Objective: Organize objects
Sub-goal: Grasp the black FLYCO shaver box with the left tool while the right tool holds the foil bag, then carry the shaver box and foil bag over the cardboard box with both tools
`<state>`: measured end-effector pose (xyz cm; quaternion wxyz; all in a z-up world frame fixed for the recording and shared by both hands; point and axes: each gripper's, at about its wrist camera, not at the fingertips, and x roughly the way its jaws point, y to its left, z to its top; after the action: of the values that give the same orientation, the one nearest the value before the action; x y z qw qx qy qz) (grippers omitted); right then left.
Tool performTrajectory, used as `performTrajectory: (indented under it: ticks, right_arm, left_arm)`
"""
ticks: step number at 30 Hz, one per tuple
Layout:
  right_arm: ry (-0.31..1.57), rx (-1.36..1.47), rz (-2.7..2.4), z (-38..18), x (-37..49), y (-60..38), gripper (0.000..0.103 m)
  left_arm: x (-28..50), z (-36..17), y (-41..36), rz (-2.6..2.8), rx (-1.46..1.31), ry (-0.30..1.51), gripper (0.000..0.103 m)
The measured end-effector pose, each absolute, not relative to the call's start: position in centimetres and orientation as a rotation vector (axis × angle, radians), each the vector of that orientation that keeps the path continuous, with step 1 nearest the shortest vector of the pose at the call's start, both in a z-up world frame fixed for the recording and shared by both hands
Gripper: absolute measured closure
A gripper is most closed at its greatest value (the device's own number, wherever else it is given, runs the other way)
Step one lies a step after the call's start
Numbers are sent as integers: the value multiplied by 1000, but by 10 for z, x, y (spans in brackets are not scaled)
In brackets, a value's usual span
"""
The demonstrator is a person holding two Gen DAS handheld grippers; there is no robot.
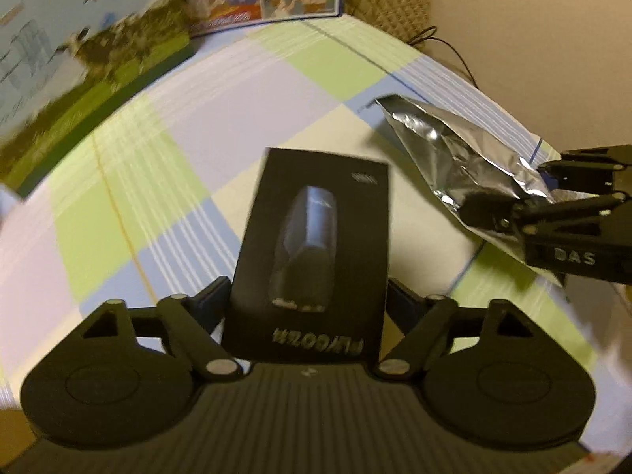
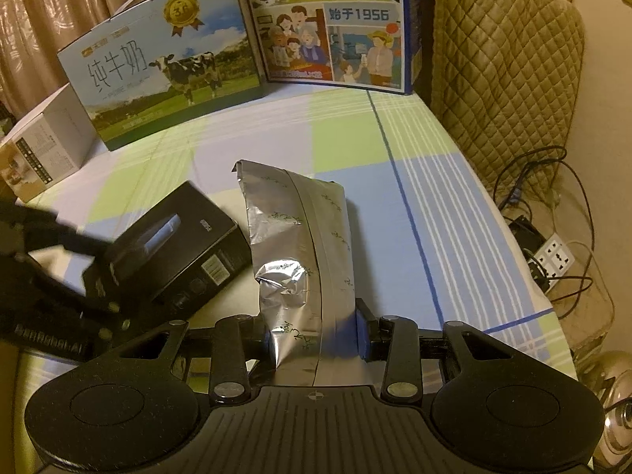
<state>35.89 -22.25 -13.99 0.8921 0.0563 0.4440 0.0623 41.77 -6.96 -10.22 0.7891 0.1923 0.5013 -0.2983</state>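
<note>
A black box [image 1: 312, 245] with a picture of a dark device on its lid sits between the fingers of my left gripper [image 1: 308, 308], which is shut on its near end. The right wrist view shows that black box [image 2: 177, 245] at the left, with the left gripper [image 2: 94, 272] on it. A crinkled silver foil pouch [image 2: 304, 260] lies lengthwise on the checked cloth, and my right gripper [image 2: 316, 339] is shut on its near end. From the left wrist view the foil pouch [image 1: 454, 166] is at the right, with the right gripper [image 1: 509, 205] clamped on it.
A checked green, blue and lilac tablecloth [image 2: 355, 150] covers the table. At the back stand a milk carton box with a cow picture [image 2: 166, 67], a blue illustrated box [image 2: 328, 27] and a white box [image 2: 43, 146]. A quilted chair back [image 2: 501, 67], cables and a power strip [image 2: 553, 260] are at the right.
</note>
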Motion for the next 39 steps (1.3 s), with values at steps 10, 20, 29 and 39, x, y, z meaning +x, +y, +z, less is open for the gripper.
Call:
performTrajectory:
  ticks: [10,20,29,39]
  right_arm:
    - [931,99,174,-126,322,-211,68]
    - [936,62,163,-114,234,-223,68]
    - [947,45,150,-117,220,-225,68]
    - [955,67,163,-123,222,-224,68]
  left_arm:
    - [303,-99,-32,-471,264,1135,25]
    - [239,-90,-21,-484,272,1054,14]
    - [264,-106,-49,-525,325,1079,15]
    - [264,-114,-48,-482,297,1116,27]
